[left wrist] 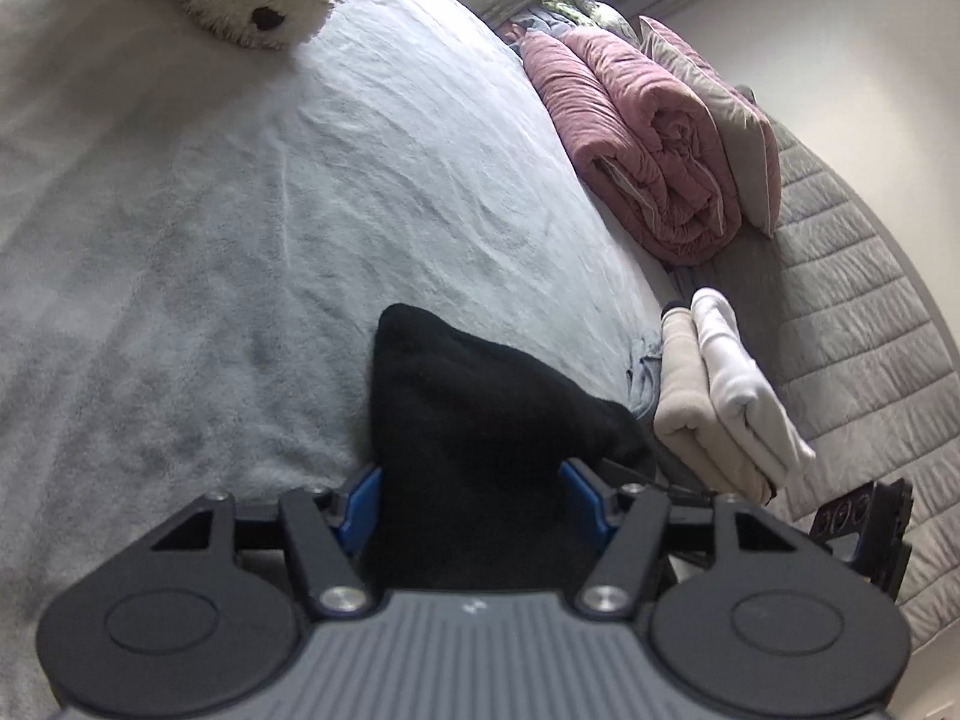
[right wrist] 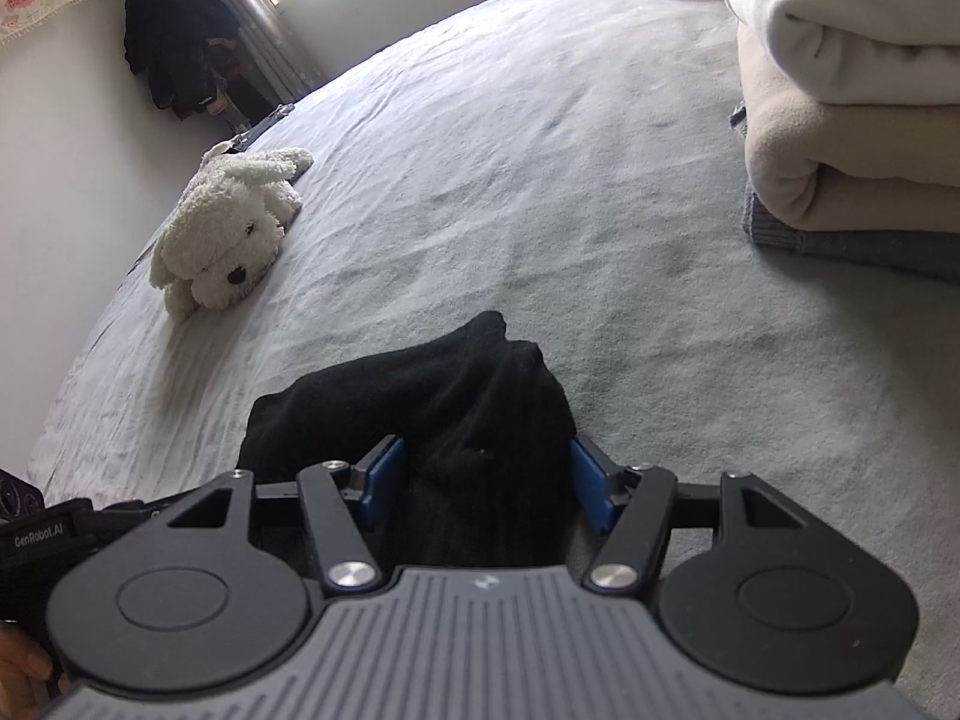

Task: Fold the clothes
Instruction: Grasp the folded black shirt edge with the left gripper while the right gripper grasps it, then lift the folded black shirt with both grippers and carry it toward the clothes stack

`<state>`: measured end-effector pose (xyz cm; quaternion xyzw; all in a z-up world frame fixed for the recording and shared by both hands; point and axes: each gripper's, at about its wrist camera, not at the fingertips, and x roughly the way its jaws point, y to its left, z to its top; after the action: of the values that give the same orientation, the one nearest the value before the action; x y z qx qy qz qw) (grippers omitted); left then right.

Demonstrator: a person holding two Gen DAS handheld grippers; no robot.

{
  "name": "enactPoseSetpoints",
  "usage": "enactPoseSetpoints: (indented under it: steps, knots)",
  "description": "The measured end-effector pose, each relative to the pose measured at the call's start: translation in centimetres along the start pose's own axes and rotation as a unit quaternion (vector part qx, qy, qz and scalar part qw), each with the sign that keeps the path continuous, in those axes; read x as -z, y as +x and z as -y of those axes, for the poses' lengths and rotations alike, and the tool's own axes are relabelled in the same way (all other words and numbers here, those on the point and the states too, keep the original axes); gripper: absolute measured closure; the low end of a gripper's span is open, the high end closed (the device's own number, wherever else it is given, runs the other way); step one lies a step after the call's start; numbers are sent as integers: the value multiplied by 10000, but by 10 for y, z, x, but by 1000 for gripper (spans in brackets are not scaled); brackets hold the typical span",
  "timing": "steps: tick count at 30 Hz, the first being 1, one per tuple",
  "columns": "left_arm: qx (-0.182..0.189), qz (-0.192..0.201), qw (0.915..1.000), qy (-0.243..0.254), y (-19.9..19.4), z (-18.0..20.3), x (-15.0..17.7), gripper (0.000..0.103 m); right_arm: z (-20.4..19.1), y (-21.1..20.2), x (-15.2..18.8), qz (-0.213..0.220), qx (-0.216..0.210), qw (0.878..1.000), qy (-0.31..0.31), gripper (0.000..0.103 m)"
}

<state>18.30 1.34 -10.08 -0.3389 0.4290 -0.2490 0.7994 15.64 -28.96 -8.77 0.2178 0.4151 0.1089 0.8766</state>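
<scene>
Black garment [left wrist: 468,420] fills the gap between your left gripper [left wrist: 471,504] pads, bunched and clamped there. Your right gripper [right wrist: 486,489] grips the same black cloth [right wrist: 456,420], which spills forward onto the pale bedsheet [right wrist: 540,180]. Ahead and to the right of both grippers sits a stack of folded clothes [right wrist: 840,120]; a white plush dog [right wrist: 228,228] lies forward-left of your right one.
</scene>
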Motion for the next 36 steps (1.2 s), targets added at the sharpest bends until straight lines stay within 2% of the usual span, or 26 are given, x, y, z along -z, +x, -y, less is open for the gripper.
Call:
enactPoseSetpoints:
  steps: [2,4,7,11,15,22,36]
  knots:
    - [90,117,9995,-277,2,-5,1,52,5,1,0,-57,-179,9996,211,50]
    - [168,218,9981,-551,5,-11,4,68,12,1,1,-88,-388,9980,490,54]
    - [266,240,9952,-907,13,-16,9,87,25,1,5,-85,-758,9917,1036,68]
    - [404,345,9915,-1189,14,-13,14,91,36,-6,13,55,-1121,9821,1515,76]
    - [443,439,9904,-1233,6,0,13,92,34,-23,14,278,-1274,9779,1632,78]
    - [520,586,9926,-928,-13,44,6,92,19,-70,-1,583,-1291,9800,1396,78]
    - [917,694,9933,-112,-24,171,-2,92,19,-183,-44,1480,-1220,9737,1230,78]
